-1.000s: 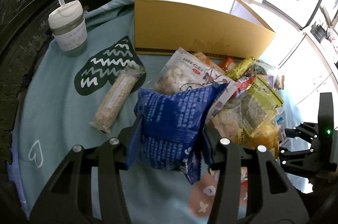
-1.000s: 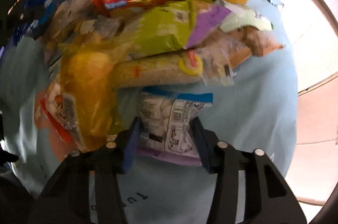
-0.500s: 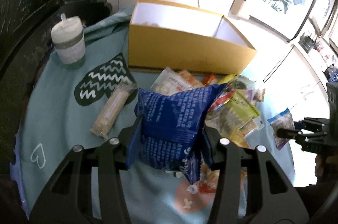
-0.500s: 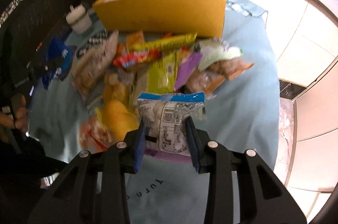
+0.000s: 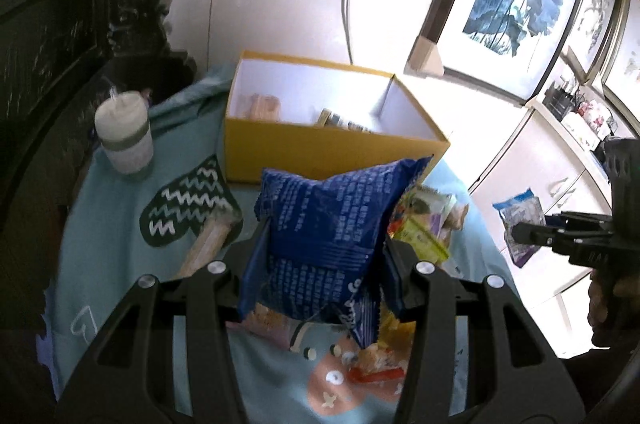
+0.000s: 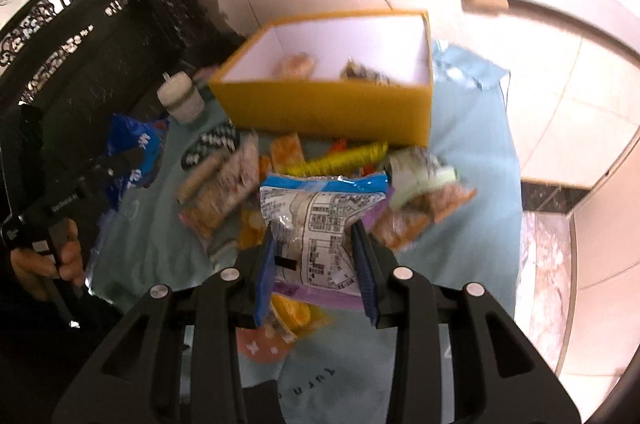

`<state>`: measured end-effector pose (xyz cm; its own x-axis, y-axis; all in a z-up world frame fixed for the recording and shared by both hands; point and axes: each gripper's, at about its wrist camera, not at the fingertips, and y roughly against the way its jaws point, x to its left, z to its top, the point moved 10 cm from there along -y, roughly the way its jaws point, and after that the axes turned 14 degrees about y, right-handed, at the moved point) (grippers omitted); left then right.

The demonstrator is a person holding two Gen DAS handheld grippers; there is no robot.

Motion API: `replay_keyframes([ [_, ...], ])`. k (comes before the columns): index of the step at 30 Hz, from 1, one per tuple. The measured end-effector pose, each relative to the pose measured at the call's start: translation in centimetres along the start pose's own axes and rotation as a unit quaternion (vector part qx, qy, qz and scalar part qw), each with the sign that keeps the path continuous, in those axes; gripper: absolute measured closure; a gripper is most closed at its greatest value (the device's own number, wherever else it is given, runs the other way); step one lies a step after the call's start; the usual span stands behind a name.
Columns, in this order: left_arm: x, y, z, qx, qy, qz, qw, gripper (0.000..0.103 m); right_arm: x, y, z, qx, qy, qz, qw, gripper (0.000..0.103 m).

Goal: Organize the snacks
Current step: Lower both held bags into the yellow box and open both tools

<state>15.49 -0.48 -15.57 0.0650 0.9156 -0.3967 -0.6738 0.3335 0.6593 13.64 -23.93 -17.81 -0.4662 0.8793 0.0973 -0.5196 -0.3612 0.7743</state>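
A: Left gripper (image 5: pixel 326 256) status?

B: Jaws clamped on a dark blue foil snack bag with white print (image 5: pixel 328 244), held clear above the light teal tablecloth (image 5: pixel 112 224).

A: Right gripper (image 6: pixel 316 256)?

B: Pinching a clear crinkled snack packet with a blue top seal and a white label (image 6: pixel 320 220), also lifted off the cloth.

A: Destination?

B: Open yellow cardboard box with white interior (image 5: pixel 332 152) stands behind the loose snack pile (image 6: pixel 280 176); two small packets lie inside it. White lidded cup with a grey band (image 5: pixel 124 132) stands left of the box.
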Motion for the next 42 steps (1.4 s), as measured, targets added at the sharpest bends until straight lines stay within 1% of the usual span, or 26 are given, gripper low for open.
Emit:
replay_keyframes([
  [6,-1.7,0.4,4.0,-0.028,-0.004,-0.003,0.9996,0.054,-0.7,1.6,5.1,-0.041,0.02,-0.012,0.999,0.067],
  [10,-3.1,-0.4,6.9,-0.044,-0.001,-0.007,0.999,0.054,-1.8,2.3,9.8,-0.067,0.028,-0.023,0.997,0.067],
  [13,-4.5,-1.5,9.5,-0.059,-0.006,-0.005,0.9982,0.054,-2.7,2.4,13.2,-0.082,0.041,-0.036,0.995,0.067],
  [16,-6.4,-2.9,13.2,-0.076,-0.009,-0.011,0.997,0.054,-4.1,2.0,16.3,-0.092,0.05,-0.051,0.993,0.067],
  [18,-7.6,-3.8,15.3,-0.083,-0.013,-0.013,0.9964,0.053,-5.3,1.5,18.4,-0.099,0.05,-0.063,0.992,0.067],
  [20,-8.6,-5.0,17.2,-0.092,-0.02,-0.006,0.9956,0.052,-6.7,0.8,20.8,-0.108,0.043,-0.079,0.99,0.066],
  [21,-9.0,-6.0,18.2,-0.094,-0.023,0.002,0.9953,0.049,-7.1,0.5,21.7,-0.112,0.04,-0.085,0.989,0.064],
  [22,-9.1,-7.2,19.0,-0.091,-0.023,0.006,0.9956,0.038,-8.0,-0.1,23.1,-0.114,0.038,-0.094,0.988,0.063],
  [23,-8.8,-8.1,19.4,-0.087,-0.021,0.013,0.996,0.028,-8.6,-0.9,23.9,-0.109,0.037,-0.101,0.988,0.057],
  [24,-8.0,-9.0,19.8,-0.087,-0.014,0.033,0.9956,0.017,-9.3,-1.7,24.4,-0.1,0.036,-0.112,0.988,0.046],
  [26,-6.4,-9.7,19.9,-0.086,-0.001,0.057,0.9947,0.016,-10.1,-2.4,24.4,-0.091,0.037,-0.135,0.986,0.04],
  [27,-5.6,-9.9,19.6,-0.079,0.007,0.062,0.9949,0.015,-10.3,-2.5,24.1,-0.091,0.039,-0.138,0.985,0.04],
  [28,-4.9,-9.8,19.1,-0.077,0.014,0.061,0.9951,0.013,-10.2,-2.7,23.5,-0.091,0.04,-0.134,0.986,0.039],
  [30,-3.5,-9.6,18.3,-0.079,0.016,0.072,0.9941,0.012,-9.9,-3.0,22.3,-0.087,0.049,-0.132,0.986,0.039],
  [31,-2.6,-9.5,17.4,-0.076,0.018,0.082,0.9936,0.012,-9.7,-3.5,21.5,-0.078,0.052,-0.132,0.987,0.039],
  [33,-1.3,-9.3,16.0,-0.066,0.027,0.086,0.9937,0.012,-9.4,-4.2,19.5,-0.06,0.053,-0.123,0.989,0.039],
  [35,0.0,-8.9,14.1,-0.057,0.04,0.093,0.9932,0.012,-8.7,-4.5,17.7,-0.052,0.051,-0.115,0.991,0.039],
  [37,1.4,-8.4,11.5,-0.043,0.049,0.102,0.9926,0.012,-7.9,-4.7,15.8,-0.04,0.051,-0.106,0.992,0.039],
  [42,3.9,-7.2,4.8,-0.001,0.053,0.12,0.9914,0.012,-5.1,-5.0,10.6,-0.012,0.057,-0.077,0.995,0.037],
])
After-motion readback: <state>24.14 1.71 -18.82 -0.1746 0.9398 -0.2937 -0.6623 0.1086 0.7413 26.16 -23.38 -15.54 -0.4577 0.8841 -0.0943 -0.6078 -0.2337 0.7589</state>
